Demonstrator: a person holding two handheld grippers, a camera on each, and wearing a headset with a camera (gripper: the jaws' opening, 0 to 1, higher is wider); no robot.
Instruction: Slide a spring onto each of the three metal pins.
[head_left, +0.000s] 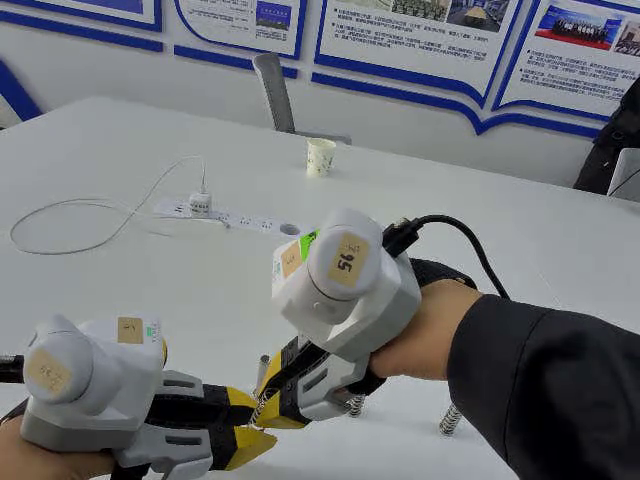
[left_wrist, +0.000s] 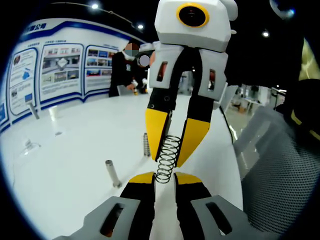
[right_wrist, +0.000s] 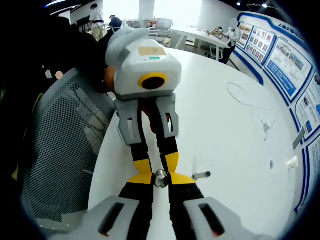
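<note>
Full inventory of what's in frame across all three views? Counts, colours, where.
table: 1, white, under everything
bare pin: 1, metal, upright by the jaw tips
pins with springs: 2, metal, upright near the right hand
loose spring: 1, silver, between the meeting jaw tips
power strip: 1, white, mid-table
charger: 1, white, plugged into the strip
cable: 1, white, looped left
paper cup: 1, white, far side
chair: 1, grey, behind the table
mesh chair: 1, grey, at the near edge
posters: several, blue-white, wall
bystanders: few, background
left gripper: 1, white-black-yellow, tips at the spring
right gripper: 1, same colours, gripping the spring
sleeve: 1, dark, right arm
</note>
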